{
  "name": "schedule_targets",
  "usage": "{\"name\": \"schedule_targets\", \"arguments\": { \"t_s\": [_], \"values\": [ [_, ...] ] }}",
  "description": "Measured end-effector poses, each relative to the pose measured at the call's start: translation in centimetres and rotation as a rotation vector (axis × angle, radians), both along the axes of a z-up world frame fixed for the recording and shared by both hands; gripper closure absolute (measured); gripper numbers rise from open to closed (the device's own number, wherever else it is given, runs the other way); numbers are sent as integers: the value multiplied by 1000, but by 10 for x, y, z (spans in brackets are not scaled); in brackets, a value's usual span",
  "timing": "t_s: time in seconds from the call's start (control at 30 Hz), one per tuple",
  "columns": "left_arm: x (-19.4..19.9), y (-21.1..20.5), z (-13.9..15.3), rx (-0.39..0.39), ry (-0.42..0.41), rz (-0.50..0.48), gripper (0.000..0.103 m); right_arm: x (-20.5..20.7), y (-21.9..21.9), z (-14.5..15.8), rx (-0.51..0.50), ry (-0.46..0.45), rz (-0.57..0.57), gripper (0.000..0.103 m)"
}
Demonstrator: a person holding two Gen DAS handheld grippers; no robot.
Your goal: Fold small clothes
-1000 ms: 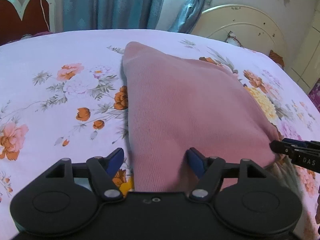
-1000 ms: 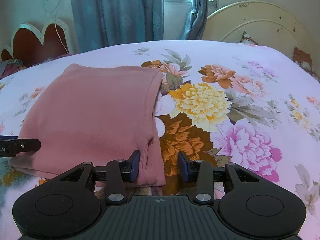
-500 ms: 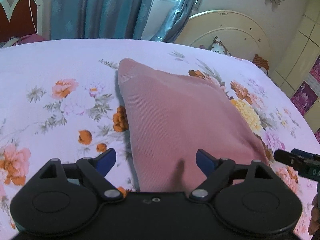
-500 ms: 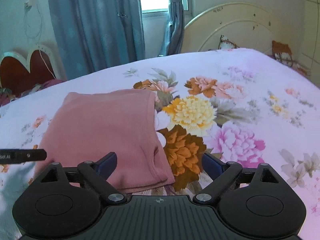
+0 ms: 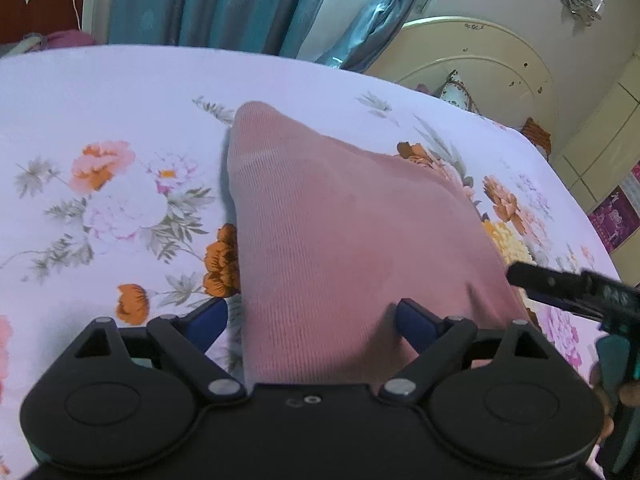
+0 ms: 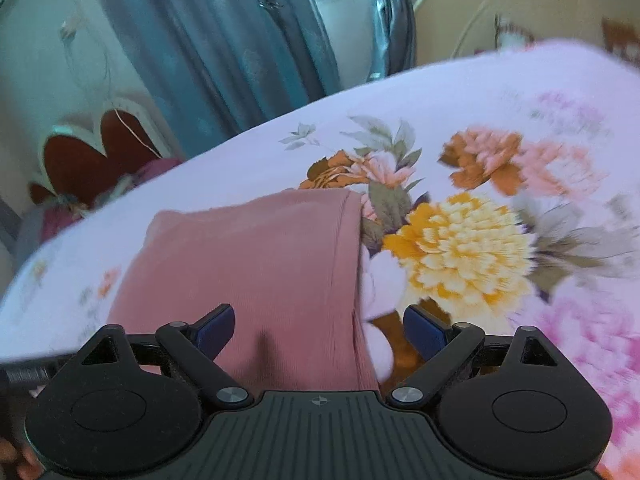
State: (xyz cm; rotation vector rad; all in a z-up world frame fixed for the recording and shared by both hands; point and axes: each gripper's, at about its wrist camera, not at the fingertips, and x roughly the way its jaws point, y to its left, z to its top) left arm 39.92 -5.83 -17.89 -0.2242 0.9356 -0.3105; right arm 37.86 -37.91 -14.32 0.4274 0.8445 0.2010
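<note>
The near edge of the pink garment [image 5: 340, 248] is cut off in both wrist views: it runs under the black gripper bodies, so where its hem ends cannot be seen. The right wrist picture is smeared by motion, worst toward the right and far edge, and the flowers printed there are hard to read.

Nearest in the left wrist view, the left gripper [image 5: 312, 320] stands wide, released, its blue pads [image 5: 210, 320] apart on either side of the cloth's near end. The left pad sits over bare sheet just beside the garment's edge, the right pad over the pink fabric; neither presses the cloth together. At the right edge of that view a black finger of the other tool [image 5: 560, 284] juts in above the garment's right corner, with part of a hand [image 5: 624, 396] behind it, mostly out of frame.

The right gripper [image 6: 318, 326] is also spread wide and holds nothing. Its left pad [image 6: 216, 326] hovers over the pink cloth, its right pad over the orange and white print, and the garment's folded right edge [image 6: 354, 280] runs between them. A dark bar at the lower left is likely the left tool, too blurred to be sure.

The garment lies folded flat on the floral bedsheet [image 5: 100, 120], narrowing to a far corner. Beyond the bed hang blue curtains [image 5: 208, 0], with a cream headboard [image 5: 480, 64] to the right
</note>
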Motion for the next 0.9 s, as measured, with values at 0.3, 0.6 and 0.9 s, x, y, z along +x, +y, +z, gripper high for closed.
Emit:
{"name": "schedule_targets", "arguments": {
  "t_s": [0.3,0.6,0.9],
  "values": [
    [13,-9,-14,-39,9,-20,20,31,11,-28,24,-3,151,21],
    [10,-17,-4,-7,-33,-6,51,36,25,-28,9,23,196,77],
    [2,-14,22,-16,-84,-22,67,30,30,-2,92,-14,168,81]
  ]
}}
